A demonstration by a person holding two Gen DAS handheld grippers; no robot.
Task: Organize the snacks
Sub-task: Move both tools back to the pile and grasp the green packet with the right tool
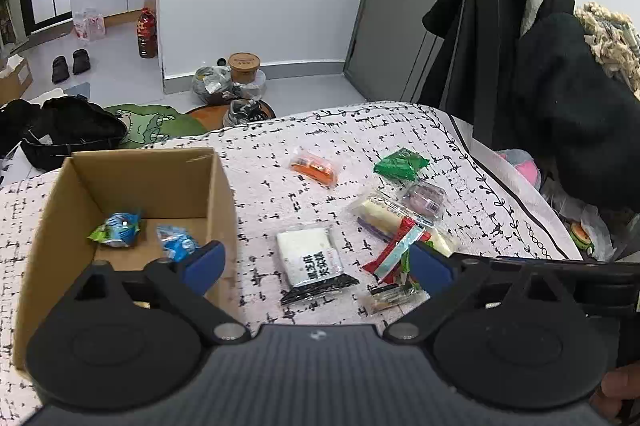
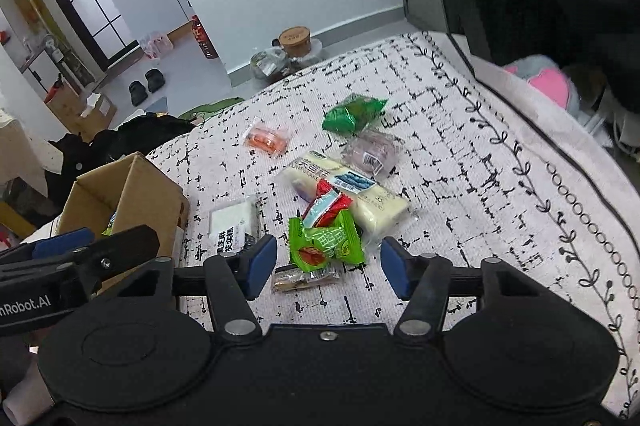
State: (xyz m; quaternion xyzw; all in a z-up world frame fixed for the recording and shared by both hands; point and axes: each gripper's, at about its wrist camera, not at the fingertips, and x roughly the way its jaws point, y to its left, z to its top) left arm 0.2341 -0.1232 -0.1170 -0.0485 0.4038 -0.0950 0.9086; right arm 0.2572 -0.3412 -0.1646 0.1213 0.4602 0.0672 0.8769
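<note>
The right gripper (image 2: 328, 266) has its jaws spread wide and holds nothing; between its blue pads sits a bright green candy-style wrapper with twisted ends (image 2: 326, 242), its long axis running left to right across the jaws. Under that wrapper's near edge lies a small clear packet with a brown snack (image 2: 304, 280), also lying crosswise. A red and pale-blue sachet (image 2: 326, 203) overlaps the green wrapper's far side and leans on a long cream-coloured packet (image 2: 356, 191) that runs diagonally from far left to near right.

The left gripper (image 1: 316, 262) also has its jaws wide apart and empty, hovering over a white and black flat packet (image 1: 316, 262) whose long axis points away from the camera. Its left pad is over the open brown cardboard box (image 1: 224, 193), where two blue wrapped snacks (image 1: 118, 230) lie.

Everything rests on a white bedspread with black marks (image 2: 460, 153).
</note>
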